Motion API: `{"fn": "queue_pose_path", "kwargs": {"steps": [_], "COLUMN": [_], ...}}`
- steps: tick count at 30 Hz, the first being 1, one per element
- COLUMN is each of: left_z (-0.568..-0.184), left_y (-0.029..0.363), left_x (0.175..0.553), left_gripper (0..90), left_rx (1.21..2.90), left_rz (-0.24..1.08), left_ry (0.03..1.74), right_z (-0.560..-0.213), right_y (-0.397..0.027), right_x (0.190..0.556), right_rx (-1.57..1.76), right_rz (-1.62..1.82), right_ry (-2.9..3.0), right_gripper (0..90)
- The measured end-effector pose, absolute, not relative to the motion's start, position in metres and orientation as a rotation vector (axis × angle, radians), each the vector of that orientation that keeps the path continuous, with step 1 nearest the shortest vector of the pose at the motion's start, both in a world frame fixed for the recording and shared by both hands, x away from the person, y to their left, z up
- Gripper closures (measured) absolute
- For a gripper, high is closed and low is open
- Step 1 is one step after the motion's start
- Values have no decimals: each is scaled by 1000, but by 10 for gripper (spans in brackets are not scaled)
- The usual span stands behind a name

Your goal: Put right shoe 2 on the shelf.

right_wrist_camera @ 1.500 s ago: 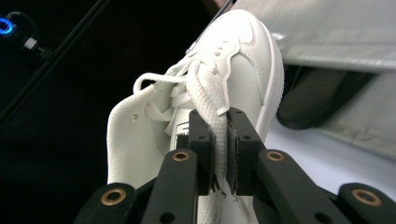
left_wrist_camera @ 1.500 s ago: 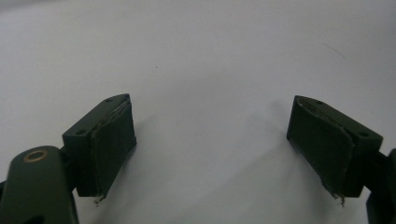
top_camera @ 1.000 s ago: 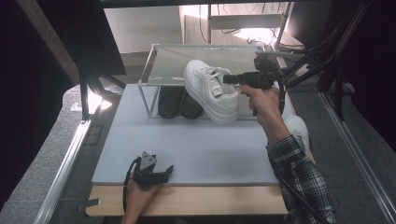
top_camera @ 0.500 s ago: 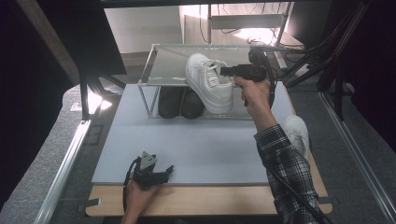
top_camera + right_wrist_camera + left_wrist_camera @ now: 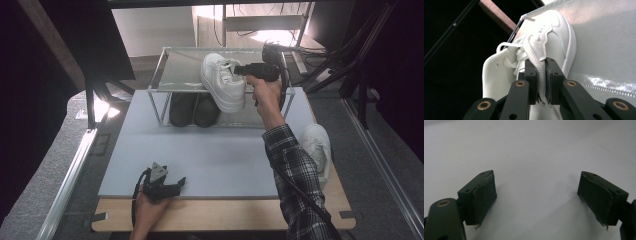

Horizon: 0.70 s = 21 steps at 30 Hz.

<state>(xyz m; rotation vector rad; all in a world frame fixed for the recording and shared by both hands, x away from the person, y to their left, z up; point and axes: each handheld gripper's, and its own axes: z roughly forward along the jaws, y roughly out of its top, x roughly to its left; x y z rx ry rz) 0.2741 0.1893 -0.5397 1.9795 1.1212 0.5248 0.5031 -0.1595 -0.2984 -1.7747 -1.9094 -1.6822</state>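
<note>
In the high view, a wire-framed shoe rack [image 5: 165, 75] stands at the far edge of a pale grey mat [image 5: 220, 155] on a wooden table [image 5: 225, 217], dark surroundings and cables beyond; the right gripper [image 5: 239, 71] holds a white sneaker [image 5: 222, 82] over the rack's top shelf, a dark pair of shoes [image 5: 194, 109] sits beneath, a second white sneaker [image 5: 316, 150] lies right of the rack by the plaid sleeve [image 5: 295, 175], and the left gripper [image 5: 167, 187] rests at the near edge. In the left gripper view, its jaws stand spread wide over bare mat [image 5: 536, 157] with nothing between them. In the right gripper view, the jaws pinch the white sneaker's [image 5: 549, 40] padded tongue above the rack's translucent shelf [image 5: 604, 50].
</note>
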Motion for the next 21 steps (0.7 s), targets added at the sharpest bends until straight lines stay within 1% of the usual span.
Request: {"fn": "queue_pose_path", "kwargs": {"steps": [4,7,10,13,21], "left_z": [-540,-540,-540,-540,-540], "left_y": [189,189,189,189,189], "left_x": [274,274,274,274,274], "left_gripper": [150,150,150,150,150], "left_rx": [1983,1983,1984,1984,1984], "left_rz": [524,523,524,524,525], "left_ry": [1119,1119,1119,1119,1119], "right_z": [-297,-296,-296,-295,-292], "right_y": [-155,-153,-154,-155,-157], "right_x": [506,506,507,508,505], "right_rx": [-1783,-1773,-1741,-1728,-1692], "right_rz": [-1685,-1692,-1699,-1695,-1693], "right_ry": [-1941,-1964,-1952,-1952,-2004], "right_gripper": [796,749,675,628,540]}}
